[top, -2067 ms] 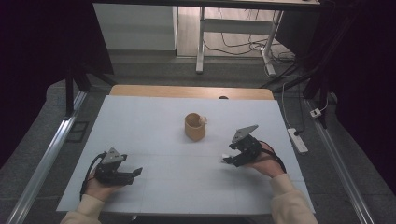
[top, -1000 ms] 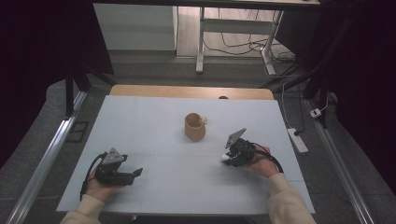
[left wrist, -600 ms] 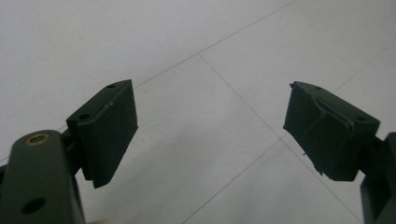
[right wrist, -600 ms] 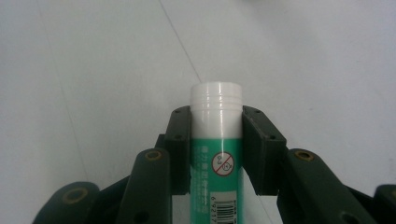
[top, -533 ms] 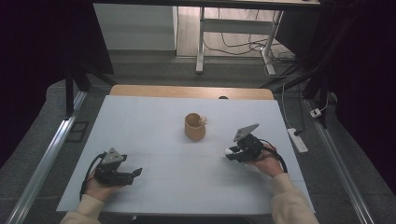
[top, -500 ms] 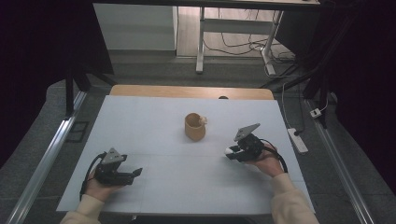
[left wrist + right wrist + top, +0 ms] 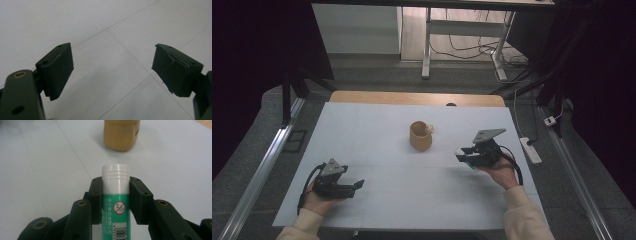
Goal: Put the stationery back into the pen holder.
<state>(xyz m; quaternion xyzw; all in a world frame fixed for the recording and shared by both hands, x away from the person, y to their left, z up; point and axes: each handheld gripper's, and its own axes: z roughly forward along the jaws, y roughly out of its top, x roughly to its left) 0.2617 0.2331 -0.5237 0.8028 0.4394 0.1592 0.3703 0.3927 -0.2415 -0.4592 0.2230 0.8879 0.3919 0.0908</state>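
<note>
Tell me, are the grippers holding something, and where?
The right hand-held gripper is clamped on a green-and-white glue stick, pinching it just below its white end. The left hand-held gripper is open and holds nothing.

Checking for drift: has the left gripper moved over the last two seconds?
No. The left gripper sits at the same spot beside the table's seam line, jaws open.

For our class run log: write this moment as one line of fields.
right gripper: shut on glue stick, aimed at brown cup | left gripper: open, over white table | cup: upright
</note>
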